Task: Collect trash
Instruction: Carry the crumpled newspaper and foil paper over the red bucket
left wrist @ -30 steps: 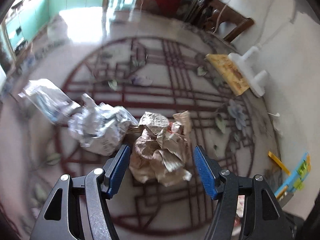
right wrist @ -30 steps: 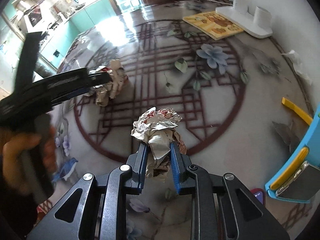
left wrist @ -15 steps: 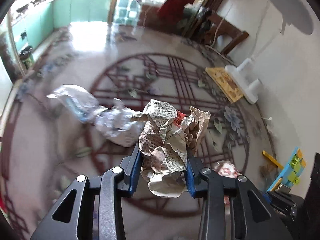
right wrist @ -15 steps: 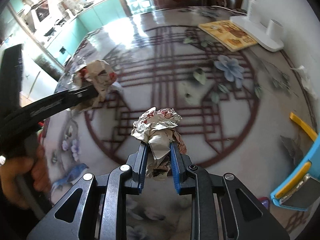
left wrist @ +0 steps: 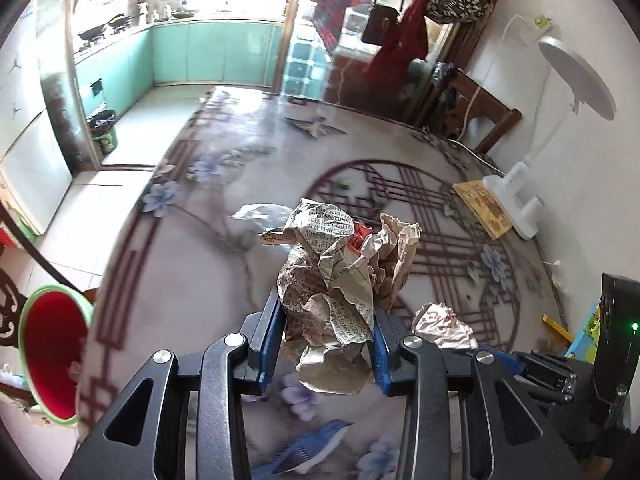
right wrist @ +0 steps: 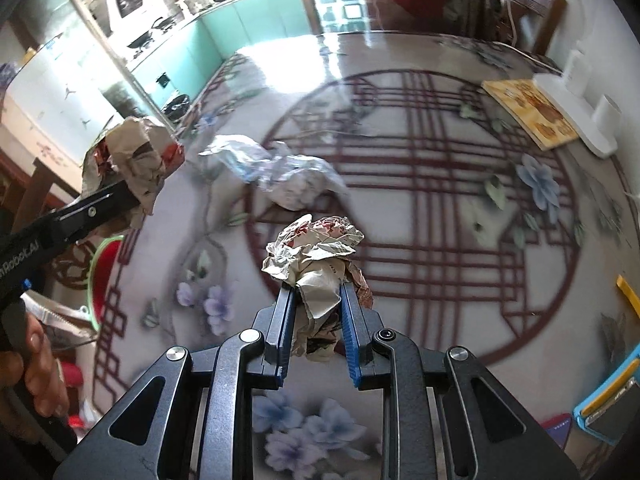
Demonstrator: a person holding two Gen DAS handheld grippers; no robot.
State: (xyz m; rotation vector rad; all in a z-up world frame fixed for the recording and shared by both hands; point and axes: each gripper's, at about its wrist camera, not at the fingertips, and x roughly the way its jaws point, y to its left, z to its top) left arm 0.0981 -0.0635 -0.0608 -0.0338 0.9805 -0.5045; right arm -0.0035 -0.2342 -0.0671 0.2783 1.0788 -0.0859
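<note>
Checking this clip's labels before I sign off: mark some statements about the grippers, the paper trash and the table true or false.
1. The left gripper is clamped on a crumpled newspaper wad. True.
2. The right gripper is empty. False: it grips a smaller crumpled paper ball.
3. A crumpled clear plastic wrapper lies on the patterned round table. True.
4. The red-lined green bin stands on the table. False: it sits beyond the table's edge.

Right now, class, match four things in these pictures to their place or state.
Things:
1. newspaper wad
2. smaller paper wad
3. crumpled plastic wrapper
4. red bin

Places or states:
A. lying loose on the table
B. beyond the table's edge
C. clamped in the left gripper
D. clamped in the right gripper

Pairs: 1-C, 2-D, 3-A, 4-B
</note>
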